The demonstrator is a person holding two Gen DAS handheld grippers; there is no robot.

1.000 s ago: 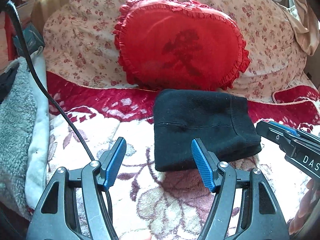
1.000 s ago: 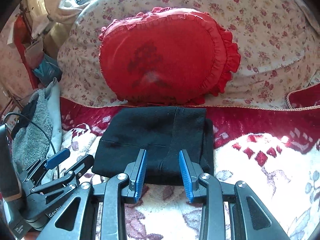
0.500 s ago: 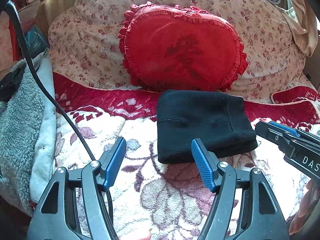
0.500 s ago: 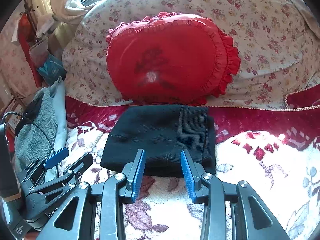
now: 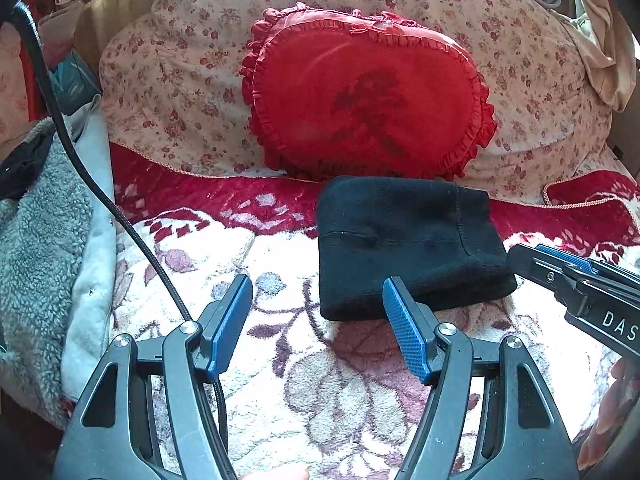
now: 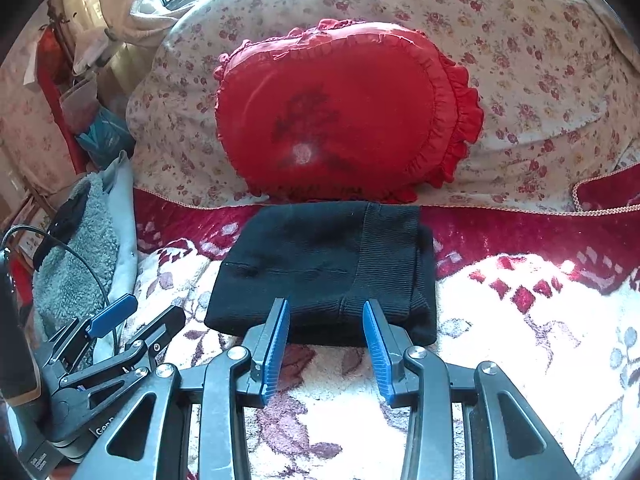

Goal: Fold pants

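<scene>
The black pants (image 5: pixel 404 240) lie folded into a compact rectangle on the floral blanket (image 5: pixel 280 360), just in front of the red heart cushion (image 5: pixel 368 96). They also show in the right wrist view (image 6: pixel 328 268). My left gripper (image 5: pixel 318 300) is open and empty, a little short of the pants' near left corner. My right gripper (image 6: pixel 326 316) is open and empty, its fingertips at the pants' near edge. The right gripper shows at the right edge of the left wrist view (image 5: pixel 560 268). The left gripper shows at the lower left of the right wrist view (image 6: pixel 132 316).
A flowered pillow (image 5: pixel 168 92) lies behind the red cushion (image 6: pixel 344 112). A grey fleece garment (image 5: pixel 36 240) lies along the left side, with a black cable (image 5: pixel 132 236) running over it. Clutter stands at the far left (image 6: pixel 80 100).
Both grippers have drawn back a little from the folded pants, which now look farther away. Both stay open. The pants have not moved.
</scene>
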